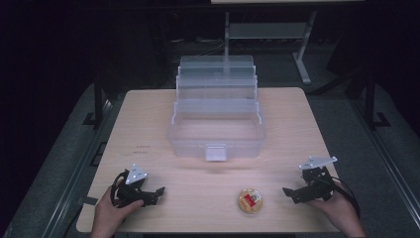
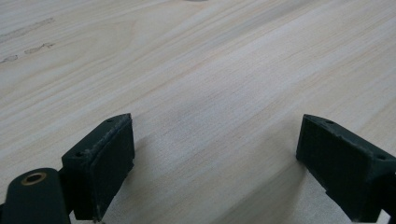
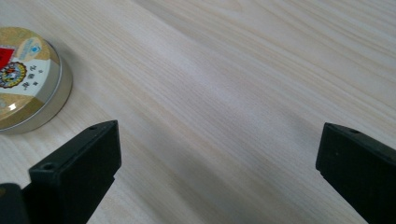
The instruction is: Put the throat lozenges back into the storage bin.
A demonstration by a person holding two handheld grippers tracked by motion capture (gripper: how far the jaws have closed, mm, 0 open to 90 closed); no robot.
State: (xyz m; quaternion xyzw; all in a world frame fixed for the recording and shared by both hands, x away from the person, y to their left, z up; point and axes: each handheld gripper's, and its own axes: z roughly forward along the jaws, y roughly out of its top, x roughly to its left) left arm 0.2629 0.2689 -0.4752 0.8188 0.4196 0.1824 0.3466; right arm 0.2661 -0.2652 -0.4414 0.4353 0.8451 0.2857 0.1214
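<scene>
High view first: light wooden table (image 1: 148,124) with a clear plastic tiered box (image 1: 217,116) sitting open in the middle, trays stepped up toward the back, latch tab facing the near edge. Small round tin (image 1: 250,201) with a gold, red-printed lid lying flat near the front edge, right of centre, well apart from the box. Left gripper (image 1: 157,193) resting low at the near-left corner, held in a hand (image 1: 110,213), jaws pointing right toward the tin. Right gripper (image 1: 289,193) at the near-right, also hand-held (image 1: 341,208), jaws pointing left, tin between the two and closer to the right one. Left gripper view: both black jaws spread wide, nothing between them but bare wood grain (image 2: 210,84), a few faint dark marks (image 2: 28,37) on the table at upper left. Right gripper view: jaws likewise released and far apart, nothing gripped, tin (image 3: 28,79) off at the upper left just beyond the left jaw, not touching it, silver side wall and glossy lid visible.
</scene>
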